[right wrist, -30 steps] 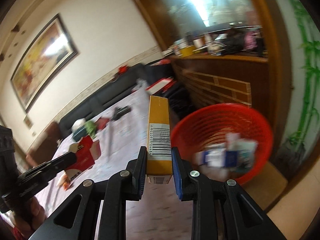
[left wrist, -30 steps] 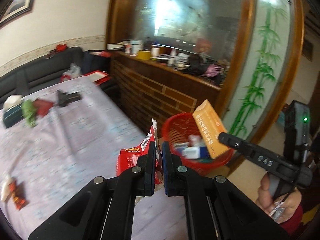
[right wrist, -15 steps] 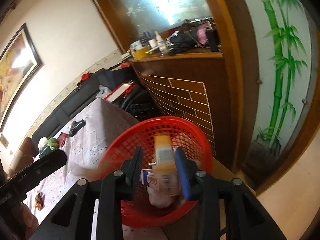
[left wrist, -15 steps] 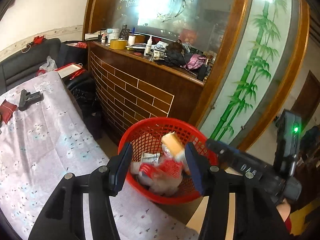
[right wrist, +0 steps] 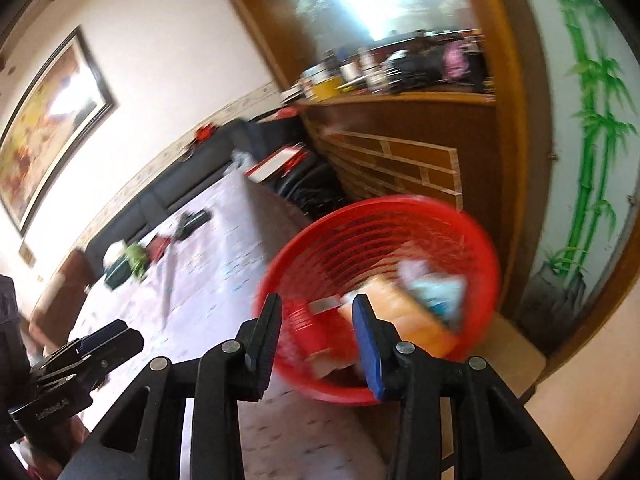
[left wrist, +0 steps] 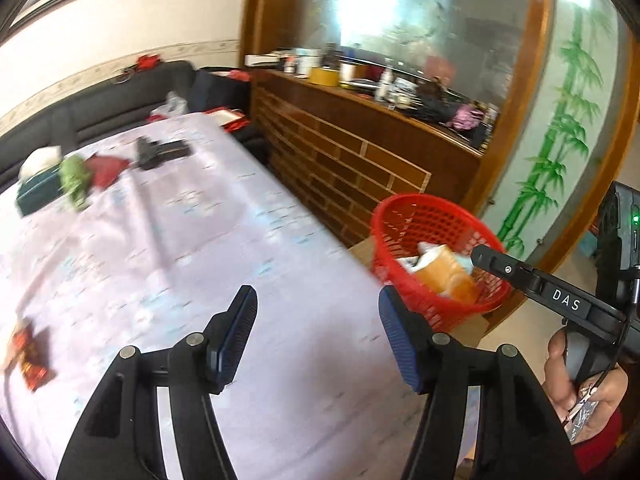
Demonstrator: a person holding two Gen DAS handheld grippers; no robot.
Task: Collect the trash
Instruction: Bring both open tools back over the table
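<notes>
opening empty, left tool beside red basket.

Bright daylight throughout, strongest as a blown-out white glare on the glass panel behind the wooden counter. Same glare repeated in the right wrist view. Heavy motion blur on the red basket and its contents, also on the tablecloth and items lying on it. Strong fisheye bending of walls and the picture frame; black vignette at all corners. Shadows soft and faint.
</notes>
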